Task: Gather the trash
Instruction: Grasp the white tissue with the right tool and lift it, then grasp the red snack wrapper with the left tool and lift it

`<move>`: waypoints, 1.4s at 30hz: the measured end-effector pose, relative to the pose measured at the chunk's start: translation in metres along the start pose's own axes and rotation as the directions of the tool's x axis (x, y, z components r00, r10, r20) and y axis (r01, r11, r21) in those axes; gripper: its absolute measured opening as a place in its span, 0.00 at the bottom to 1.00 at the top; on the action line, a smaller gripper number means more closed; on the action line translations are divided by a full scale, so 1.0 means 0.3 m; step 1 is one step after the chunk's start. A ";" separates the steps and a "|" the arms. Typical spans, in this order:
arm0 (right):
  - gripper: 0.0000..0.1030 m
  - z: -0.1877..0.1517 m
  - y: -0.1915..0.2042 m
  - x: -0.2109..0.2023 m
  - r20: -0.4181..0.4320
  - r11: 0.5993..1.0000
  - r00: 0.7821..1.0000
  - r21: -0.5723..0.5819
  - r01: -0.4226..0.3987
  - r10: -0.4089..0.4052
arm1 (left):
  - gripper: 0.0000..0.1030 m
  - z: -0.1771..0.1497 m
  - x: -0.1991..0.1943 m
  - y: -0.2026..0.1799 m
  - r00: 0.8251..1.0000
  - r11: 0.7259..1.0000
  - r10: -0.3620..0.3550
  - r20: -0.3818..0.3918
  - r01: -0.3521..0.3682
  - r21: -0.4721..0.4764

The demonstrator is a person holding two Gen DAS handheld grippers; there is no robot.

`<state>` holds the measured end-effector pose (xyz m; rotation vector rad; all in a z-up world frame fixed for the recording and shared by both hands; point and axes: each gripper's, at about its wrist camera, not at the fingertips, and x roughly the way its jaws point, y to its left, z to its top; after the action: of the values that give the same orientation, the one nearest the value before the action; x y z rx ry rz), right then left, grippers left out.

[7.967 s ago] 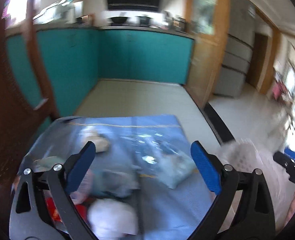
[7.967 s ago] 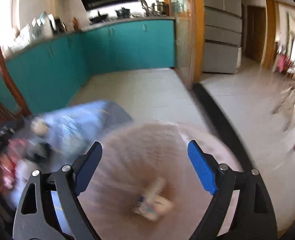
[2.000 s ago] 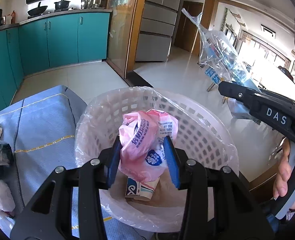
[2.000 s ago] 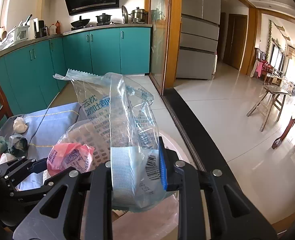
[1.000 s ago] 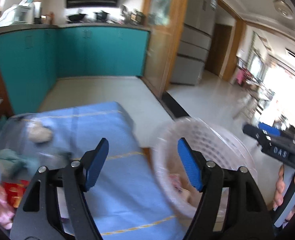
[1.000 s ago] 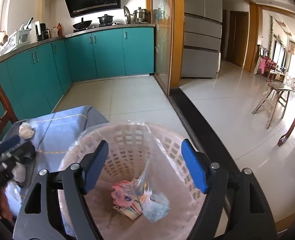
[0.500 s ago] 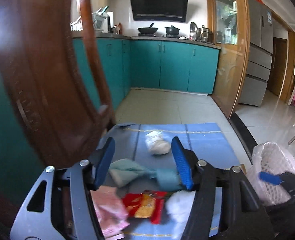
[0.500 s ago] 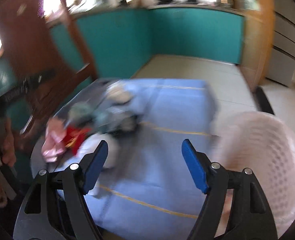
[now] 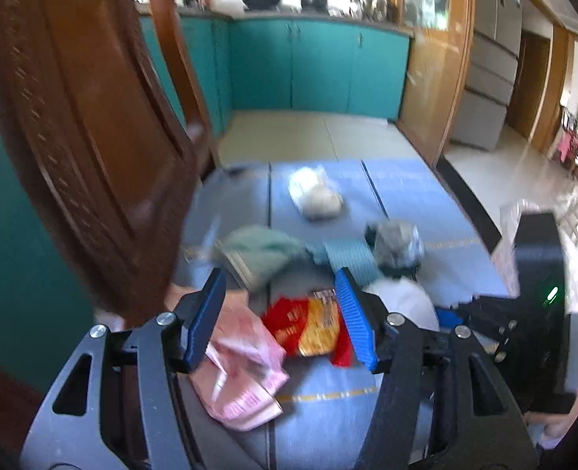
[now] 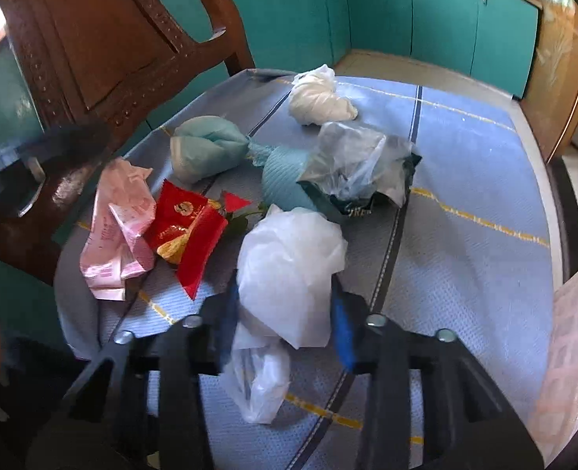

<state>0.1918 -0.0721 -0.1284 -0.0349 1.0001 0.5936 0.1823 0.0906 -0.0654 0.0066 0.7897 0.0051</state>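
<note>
Table [image 10: 465,164] carries the litter; pick-up step underway: right gripper [image 10: 285,313] half-closed around white bag [image 10: 289,262] at 6 o'clock, grip unconfirmed; left gripper [image 9: 281,317] wide open, empty, over red wrapper [image 9: 304,325]; next, squeeze and lift.

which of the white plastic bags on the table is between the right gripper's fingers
The big crumpled white bag, flanked by the right gripper; the smaller knotted white bag lies at the table's far edge.
</note>
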 end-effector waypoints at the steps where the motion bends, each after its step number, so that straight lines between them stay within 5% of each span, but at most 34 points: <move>1: 0.33 -0.002 -0.007 -0.006 0.000 1.000 1.000 0.006 -0.005 0.005 | 0.61 -0.003 0.010 -0.005 1.000 1.000 -0.008 -0.012 0.008 0.001; 5: 0.33 0.000 -0.049 -0.063 0.037 0.999 0.999 0.025 0.039 -0.040 | 0.76 -0.015 0.026 -0.010 0.998 0.999 -0.048 -0.050 0.047 -0.015; 14: 0.33 -0.004 -0.222 -0.183 0.107 0.981 0.989 0.172 0.085 -0.104 | 0.88 -0.044 0.109 -0.081 0.987 0.998 -0.052 -0.154 0.059 0.037; 20: 0.33 -0.005 -0.243 -0.207 0.116 0.978 0.986 0.186 0.099 -0.122 | 0.89 -0.078 0.188 -0.142 0.973 0.993 -0.002 -0.232 0.030 0.115; 29: 0.34 -0.006 -0.227 -0.209 0.115 0.981 0.984 0.155 0.116 -0.135 | 0.89 -0.096 0.235 -0.160 0.967 0.989 0.033 -0.251 0.005 0.151; 31: 0.34 -0.008 -0.230 -0.213 0.115 0.981 0.984 0.155 0.118 -0.137 | 0.85 -0.096 0.246 -0.156 0.965 0.989 0.036 -0.261 0.004 0.148; 36: 0.34 -0.012 -0.232 -0.212 0.111 0.980 0.984 0.155 0.124 -0.142 | 0.47 -0.106 0.262 -0.157 0.960 0.989 0.029 -0.279 0.013 0.150; 37: 0.34 -0.012 -0.231 -0.211 0.110 0.980 0.984 0.154 0.124 -0.142 | 0.46 -0.107 0.261 -0.157 0.960 0.989 0.024 -0.280 0.018 0.147; 39: 0.34 -0.014 -0.229 -0.211 0.110 0.981 0.984 0.150 0.126 -0.143 | 0.22 -0.106 0.254 -0.157 0.964 0.988 0.025 -0.267 0.017 0.154; 42: 0.34 -0.015 -0.226 -0.211 0.110 0.980 0.983 0.147 0.132 -0.148 | 0.18 -0.101 0.232 -0.147 0.962 0.989 -0.067 -0.265 0.098 0.107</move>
<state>0.1962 -0.1591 -0.0964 0.0528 0.9116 0.3914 0.2098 0.0471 -0.1363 0.0877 1.0526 -0.1231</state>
